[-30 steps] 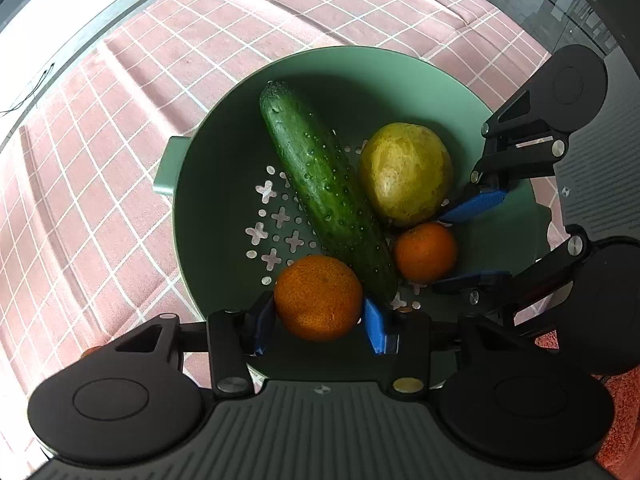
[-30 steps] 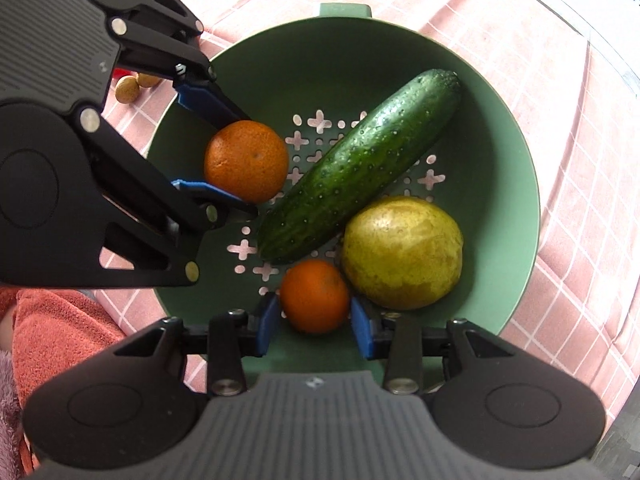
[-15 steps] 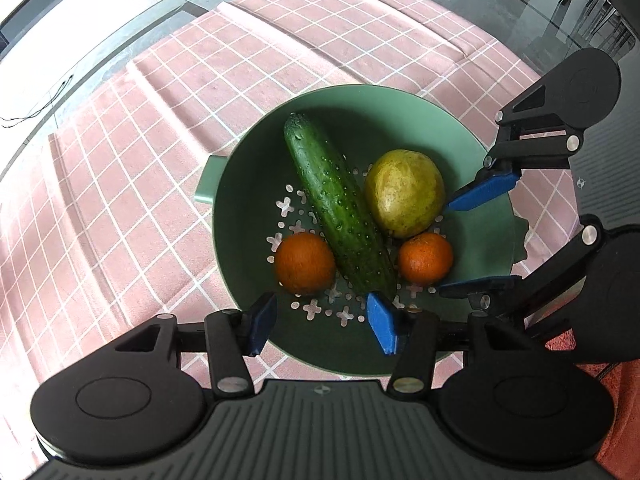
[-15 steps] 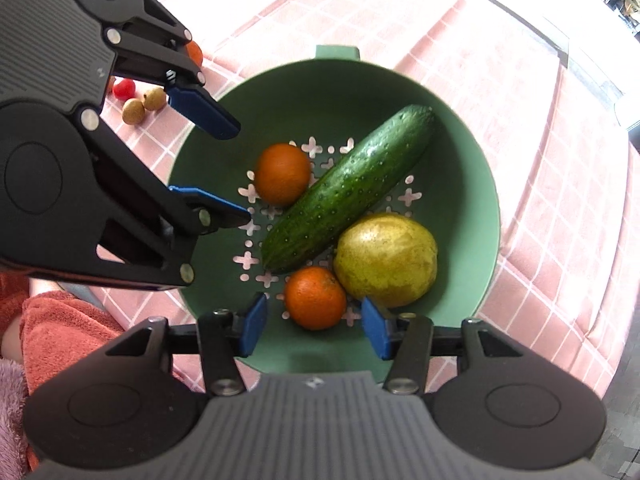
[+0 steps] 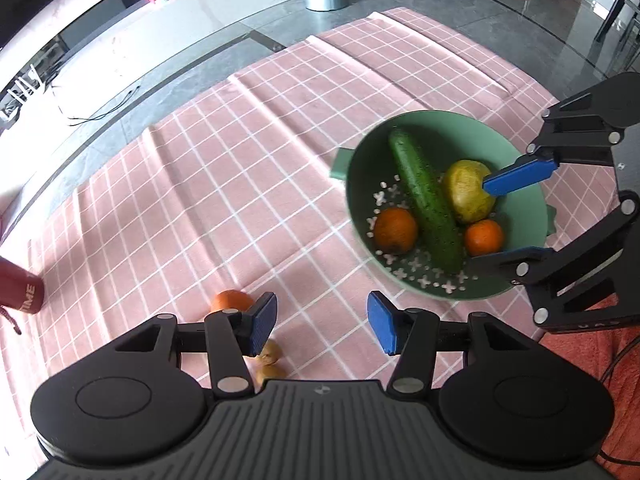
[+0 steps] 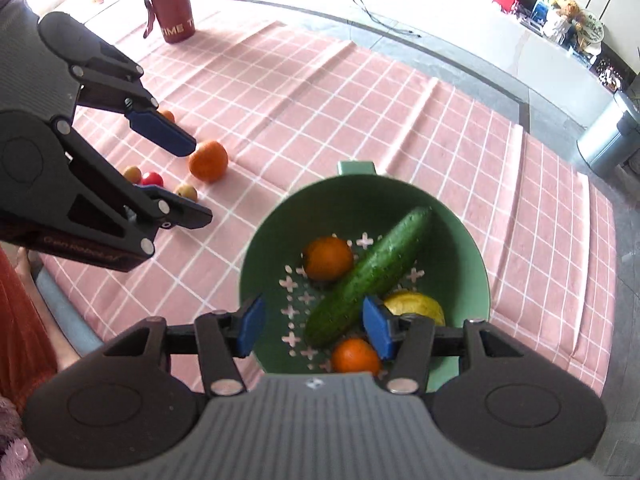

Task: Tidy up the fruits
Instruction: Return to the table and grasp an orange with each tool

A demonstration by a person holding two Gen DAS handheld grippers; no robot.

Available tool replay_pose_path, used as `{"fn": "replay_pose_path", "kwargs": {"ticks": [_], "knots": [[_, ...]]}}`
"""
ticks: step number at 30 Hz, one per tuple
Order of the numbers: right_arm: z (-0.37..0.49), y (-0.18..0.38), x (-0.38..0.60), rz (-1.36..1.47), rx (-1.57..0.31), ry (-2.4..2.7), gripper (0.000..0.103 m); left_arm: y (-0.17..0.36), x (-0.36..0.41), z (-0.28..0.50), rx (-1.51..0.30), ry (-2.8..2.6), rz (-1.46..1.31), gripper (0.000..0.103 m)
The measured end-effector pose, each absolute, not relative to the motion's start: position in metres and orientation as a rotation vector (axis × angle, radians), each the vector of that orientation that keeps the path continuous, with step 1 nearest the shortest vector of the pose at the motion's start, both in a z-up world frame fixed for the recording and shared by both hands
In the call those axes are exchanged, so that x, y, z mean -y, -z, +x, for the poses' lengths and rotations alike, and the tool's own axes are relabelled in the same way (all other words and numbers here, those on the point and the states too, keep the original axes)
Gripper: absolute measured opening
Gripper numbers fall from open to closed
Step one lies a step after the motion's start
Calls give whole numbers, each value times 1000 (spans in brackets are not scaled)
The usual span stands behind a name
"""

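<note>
Looking down my left gripper (image 5: 322,326), I find its blue pads spread wide with nothing between them, hanging over the pink checked cloth (image 5: 224,184). The loose orange (image 5: 230,300) lies just ahead and to the left, half hidden behind my left finger, with two small brownish fruits (image 5: 270,360) underneath; the green colander (image 5: 520,148) sits well off to the right, already holding a cucumber (image 5: 426,200), a yellow pear (image 5: 466,190) and two oranges. I judge this hand is nearer the stray fruit.

From the right wrist, my right gripper (image 6: 312,326) gapes empty above the colander's (image 6: 476,264) near rim, the cucumber's (image 6: 372,276) long axis running diagonally away. The stray orange (image 6: 208,160) rests beside the left gripper's (image 6: 182,178) tips. Beyond: a red cup (image 6: 174,8), glossy floor, a bin.
</note>
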State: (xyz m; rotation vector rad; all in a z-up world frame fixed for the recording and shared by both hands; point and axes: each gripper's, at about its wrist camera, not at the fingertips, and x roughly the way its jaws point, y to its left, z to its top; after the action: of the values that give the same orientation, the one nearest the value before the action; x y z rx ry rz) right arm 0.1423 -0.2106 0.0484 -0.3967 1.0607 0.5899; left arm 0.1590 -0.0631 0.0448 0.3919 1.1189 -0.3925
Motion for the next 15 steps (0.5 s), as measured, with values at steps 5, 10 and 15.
{"fn": "replay_pose_path", "kwargs": {"ticks": [5,10,15], "knots": [[137,-57,181,-374,-989,-619,51,-50,24,153,-1105,296,351,62],[135,-59,149,-354,-953,-667,51,-49,-15,149,-1096,235,334,62],[143,-48,121,-323,-950,-706,51,-42,-50,150,-1103,171,317,62]]}}
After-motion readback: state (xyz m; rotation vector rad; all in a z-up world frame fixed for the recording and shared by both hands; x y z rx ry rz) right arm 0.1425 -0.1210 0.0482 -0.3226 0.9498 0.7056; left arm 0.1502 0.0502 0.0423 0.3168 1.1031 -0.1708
